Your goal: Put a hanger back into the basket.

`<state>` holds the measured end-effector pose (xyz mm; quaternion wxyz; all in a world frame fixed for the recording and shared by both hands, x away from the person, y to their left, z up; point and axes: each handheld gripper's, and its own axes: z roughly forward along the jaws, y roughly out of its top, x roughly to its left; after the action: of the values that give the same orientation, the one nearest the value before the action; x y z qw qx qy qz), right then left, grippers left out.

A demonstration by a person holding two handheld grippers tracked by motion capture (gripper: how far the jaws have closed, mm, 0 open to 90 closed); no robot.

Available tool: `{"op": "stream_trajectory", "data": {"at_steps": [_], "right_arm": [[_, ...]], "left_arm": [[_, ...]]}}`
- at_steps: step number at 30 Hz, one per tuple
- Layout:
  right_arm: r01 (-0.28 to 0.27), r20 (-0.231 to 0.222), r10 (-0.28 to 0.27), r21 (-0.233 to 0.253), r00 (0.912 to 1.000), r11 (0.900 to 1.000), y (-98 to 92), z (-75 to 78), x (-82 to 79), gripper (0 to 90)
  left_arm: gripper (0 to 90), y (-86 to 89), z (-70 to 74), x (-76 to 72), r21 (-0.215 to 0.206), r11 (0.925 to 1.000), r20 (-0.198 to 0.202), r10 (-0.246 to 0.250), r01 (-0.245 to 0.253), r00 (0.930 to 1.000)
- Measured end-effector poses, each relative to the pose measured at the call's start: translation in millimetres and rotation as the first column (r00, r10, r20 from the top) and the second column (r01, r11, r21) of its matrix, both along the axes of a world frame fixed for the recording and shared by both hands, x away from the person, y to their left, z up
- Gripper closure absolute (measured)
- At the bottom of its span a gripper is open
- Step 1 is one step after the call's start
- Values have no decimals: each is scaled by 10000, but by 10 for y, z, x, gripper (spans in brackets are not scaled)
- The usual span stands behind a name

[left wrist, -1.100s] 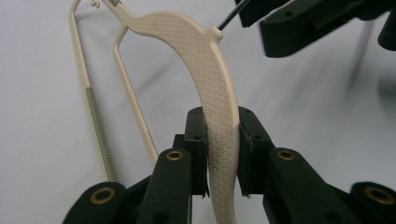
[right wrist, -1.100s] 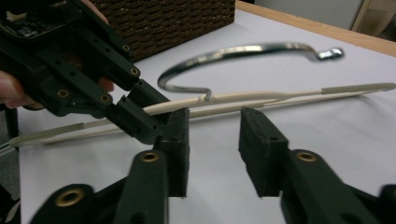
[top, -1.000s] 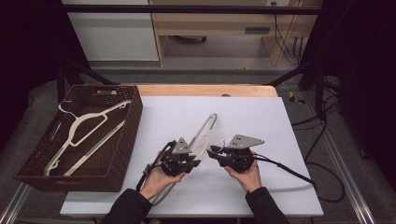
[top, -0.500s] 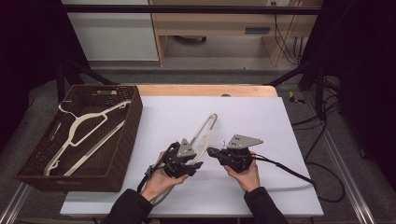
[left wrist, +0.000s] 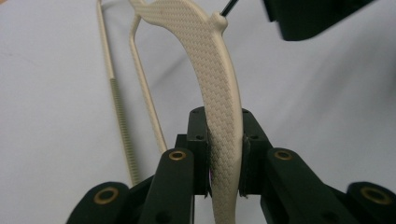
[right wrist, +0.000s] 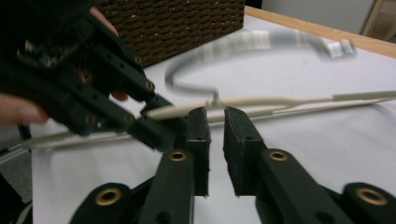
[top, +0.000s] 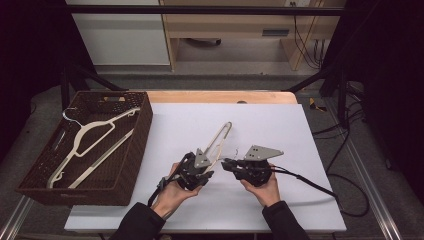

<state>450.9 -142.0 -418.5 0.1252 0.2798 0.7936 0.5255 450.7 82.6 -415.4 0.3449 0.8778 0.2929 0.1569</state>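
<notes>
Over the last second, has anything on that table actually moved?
Barely. The left gripper, shut on the cream hanger, drifted slightly toward the person. The right gripper stayed beside it, jaws a little apart. The basket and the hanger inside it did not move.

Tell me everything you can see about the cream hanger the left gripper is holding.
The cream hanger looks like plastic, with a woven-pattern texture on its broad arm, a thin ribbed lower bar and a silver metal hook. The left gripper is shut on the broad arm near one end. In the high view the hanger runs up and to the right from that gripper over the white table. The right gripper is open just below the hook's base, not touching it.
</notes>
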Motion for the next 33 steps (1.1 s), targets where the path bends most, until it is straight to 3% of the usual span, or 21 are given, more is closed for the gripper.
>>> {"op": "stream_trajectory", "data": {"at_steps": [1, 2, 6, 10, 12, 14, 19, 25, 28, 33], "right_arm": [[98, 141, -95, -213, 9999, 9997, -41, 7, -46, 700], [98, 141, -95, -213, 9999, 9997, -41, 7, -46, 700], [538, 19, -538, 178, 9985, 9984, -260, 12, -89, 536], [1164, -40, -1164, 428, 9932, 9923, -458, 15, -96, 391], [1322, -37, -1322, 488, 9912, 9900, -504, 15, -102, 359], [1772, -98, -1770, 506, 9842, 9829, -631, 13, -128, 250], [2290, -238, -2282, 402, 9733, 9726, -821, -20, -170, 193], [2487, -221, -2480, 373, 9685, 9679, -929, -1, -200, 155], [2530, -180, -2524, 374, 9674, 9668, -951, 12, -206, 140], [2890, -110, -2888, 386, 9573, 9566, -1004, 46, -223, 72]], "left_arm": [[792, 62, 39, 21, -113, 9997, 19, 213, -213, 9998], [795, 62, 39, 21, -113, 9997, 19, 213, -213, 9998], [808, 255, 113, 97, -481, 9960, -55, 750, -752, 9972], [817, 358, 138, 142, -575, 9929, -100, 1037, -1041, 9946], [821, 416, 144, 168, -731, 9896, -234, 1227, -1241, 9922], [831, 488, 146, 207, -875, 9851, -350, 1457, -1483, 9887], [846, 566, 161, 233, -1341, 9690, -404, 2039, -2076, 9781], [858, 648, 236, 212, -1767, 9612, -340, 2092, -2119, 9773], [859, 681, 291, 193, -1737, 9647, -298, 1959, -1981, 9802], [858, 810, 494, 104, -2043, 9681, -42, 1471, -1449, 9891]]}}
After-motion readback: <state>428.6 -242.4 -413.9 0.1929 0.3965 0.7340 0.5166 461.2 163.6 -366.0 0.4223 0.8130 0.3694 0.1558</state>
